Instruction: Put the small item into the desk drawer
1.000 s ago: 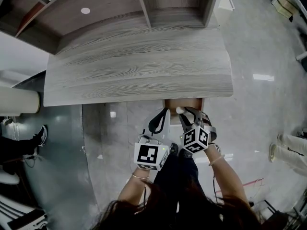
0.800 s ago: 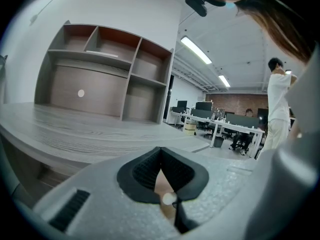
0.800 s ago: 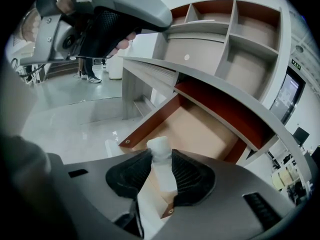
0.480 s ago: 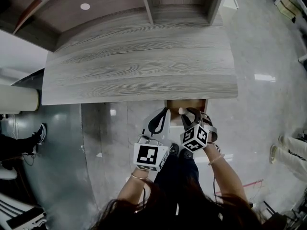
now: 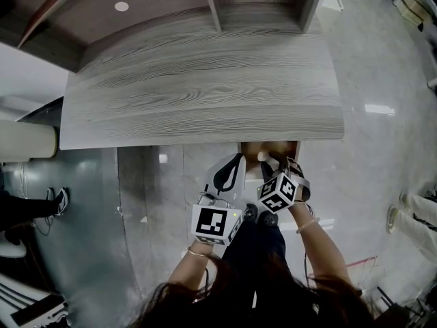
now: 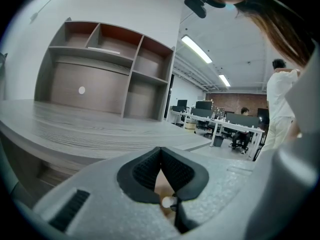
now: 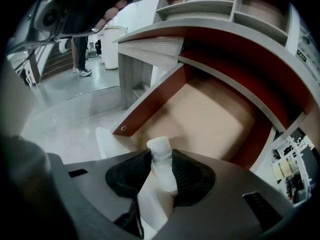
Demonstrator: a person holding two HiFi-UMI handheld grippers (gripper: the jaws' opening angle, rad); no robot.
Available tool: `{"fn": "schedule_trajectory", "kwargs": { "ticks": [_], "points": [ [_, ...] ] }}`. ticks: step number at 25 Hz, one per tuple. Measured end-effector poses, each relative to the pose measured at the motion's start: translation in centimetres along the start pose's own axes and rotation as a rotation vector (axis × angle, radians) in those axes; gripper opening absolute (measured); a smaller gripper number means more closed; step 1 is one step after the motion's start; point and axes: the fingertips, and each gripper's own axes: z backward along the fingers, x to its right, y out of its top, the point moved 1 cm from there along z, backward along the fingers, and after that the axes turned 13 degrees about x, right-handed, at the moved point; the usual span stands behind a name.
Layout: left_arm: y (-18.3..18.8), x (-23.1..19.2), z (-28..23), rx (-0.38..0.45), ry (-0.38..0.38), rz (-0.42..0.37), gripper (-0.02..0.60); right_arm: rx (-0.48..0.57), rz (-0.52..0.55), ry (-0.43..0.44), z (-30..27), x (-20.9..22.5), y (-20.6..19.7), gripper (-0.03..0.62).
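One desk [image 5: 198, 94], one open drawer [image 7: 210, 119], one small white item [image 7: 161, 156], two tools: left tool [image 5: 237, 160], right tool [image 5: 272, 161].

A grey wood-grain counter [image 5: 198, 94] carries an open-fronted shelf unit [image 5: 164, 9] along its back edge, and under its front edge an open drawer [image 7: 210, 119] with reddish sides and pale tan bottom juts over the glossy grey floor [image 5: 369, 162]

Bright strip lights [image 6: 199, 49], floor [image 5: 375, 110] glare, fisheye edges, dark corners

Pale grey left gripper [image 5: 233, 161], grey right gripper [image 5: 272, 161], black-and-white marker cubes [image 5: 217, 223], black ribbed pads [image 6: 145, 171], thin wrist bracelets [image 5: 198, 253], dark trousers [image 5: 256, 251]
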Motion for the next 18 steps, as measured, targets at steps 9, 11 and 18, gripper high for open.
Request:
{"fn": "schedule_trajectory", "kwargs": {
  "ticks": [9, 11, 18],
  "points": [
    [-1.4, 0.0, 0.4, -0.028, -0.004, 0.010, 0.015, -0.034, -0.033, -0.008, -0.7, -0.2, -1.1, 0.129],
    [-1.6, -0.1, 0.4, -0.033, -0.001, 0.012, 0.015, -0.037, -0.049, -0.015, -0.8, -0.1, -1.3, 0.129],
    [-2.4, 0.2, 0.7, -0.054, 0.003, 0.014, 0.015, -0.041, -0.066, -0.017, -1.0, 0.2, -2.0, 0.133]
  ]
}}
